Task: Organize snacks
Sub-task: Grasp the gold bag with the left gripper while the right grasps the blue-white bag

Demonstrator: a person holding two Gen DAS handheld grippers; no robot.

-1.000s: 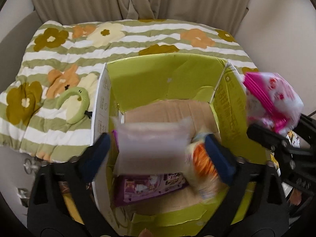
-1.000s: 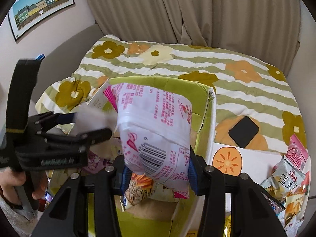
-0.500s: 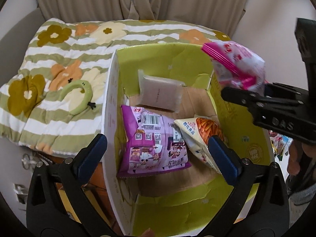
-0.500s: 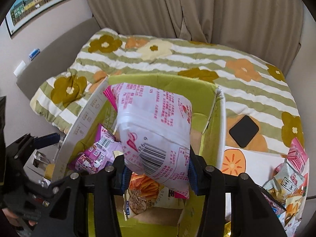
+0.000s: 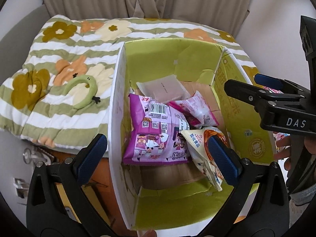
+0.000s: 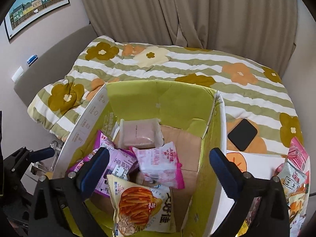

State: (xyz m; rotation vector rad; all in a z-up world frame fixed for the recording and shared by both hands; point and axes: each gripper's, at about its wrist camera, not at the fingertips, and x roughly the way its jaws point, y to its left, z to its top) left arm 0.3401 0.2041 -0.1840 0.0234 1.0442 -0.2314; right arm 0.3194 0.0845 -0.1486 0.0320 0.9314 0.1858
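Observation:
An open green cardboard box (image 5: 154,63) (image 6: 138,96) stands beside the bed. Inside lie a purple snack bag (image 5: 156,134) (image 6: 116,162), a white-and-pink bag (image 5: 195,108) (image 6: 158,165), a cream bag printed with orange sticks (image 5: 205,154) (image 6: 142,205) and a pale flat packet (image 5: 162,88) (image 6: 138,134). My left gripper (image 5: 158,158) is open and empty above the box's near left wall. My right gripper (image 6: 158,169) is open and empty above the box; it also shows in the left wrist view (image 5: 256,90). My left gripper shows at the left edge of the right wrist view (image 6: 29,154).
A flowered striped quilt (image 5: 69,49) (image 6: 177,67) covers the bed. A green curved headband (image 5: 83,90) lies on it left of the box. A black square pad (image 6: 242,134) and a heap of snack bags (image 6: 294,173) lie right of the box. Curtains hang behind.
My right gripper opened and the white-and-pink bag dropped into the box. Earlier my left gripper let go of the pale flat packet, which now lies at the box's far end.

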